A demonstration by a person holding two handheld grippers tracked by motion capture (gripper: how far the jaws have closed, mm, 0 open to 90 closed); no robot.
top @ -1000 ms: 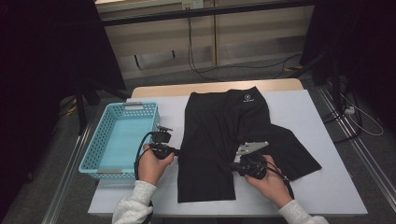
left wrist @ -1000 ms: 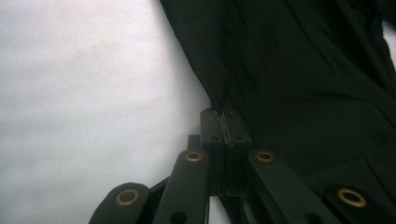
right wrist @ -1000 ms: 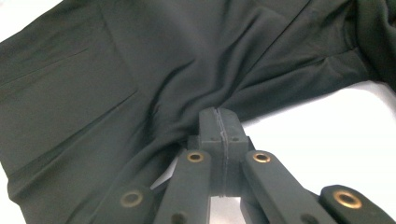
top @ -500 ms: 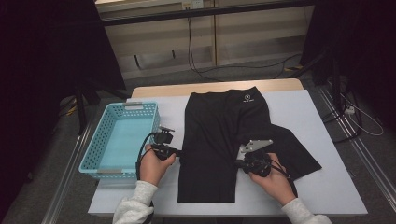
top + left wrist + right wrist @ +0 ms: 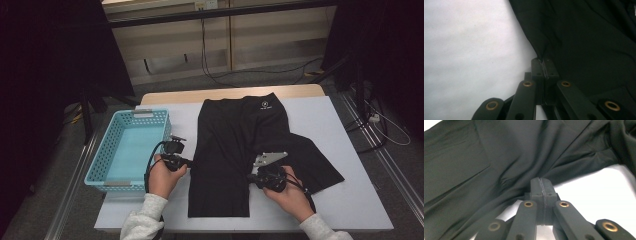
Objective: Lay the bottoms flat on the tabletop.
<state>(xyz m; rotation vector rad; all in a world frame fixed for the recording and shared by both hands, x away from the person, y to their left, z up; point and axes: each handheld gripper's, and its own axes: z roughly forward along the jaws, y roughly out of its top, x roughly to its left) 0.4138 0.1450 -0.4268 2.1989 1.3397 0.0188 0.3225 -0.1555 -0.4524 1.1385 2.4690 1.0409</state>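
Black shorts [image 5: 235,145] lie flat on the white table [image 5: 325,115], with the waistband and its small white logo [image 5: 263,105] at the far side. One leg runs toward the front and the other spreads out to the right. My left gripper [image 5: 191,162] is shut on the left side edge of the shorts, and the pinched hem shows between its jaws in the left gripper view [image 5: 544,62]. My right gripper [image 5: 250,178] is shut on a fold of the cloth [image 5: 506,180] near the crotch, between the two legs [image 5: 542,181].
An empty light-blue plastic basket [image 5: 107,172] stands at the table's left, just beside my left hand. Bare white table shows to the right of the shorts and along the front edge. Cables run across the floor beyond the table.
The right hand and its gripper shifted slightly on the cloth. The left gripper has stayed at the shorts' edge.
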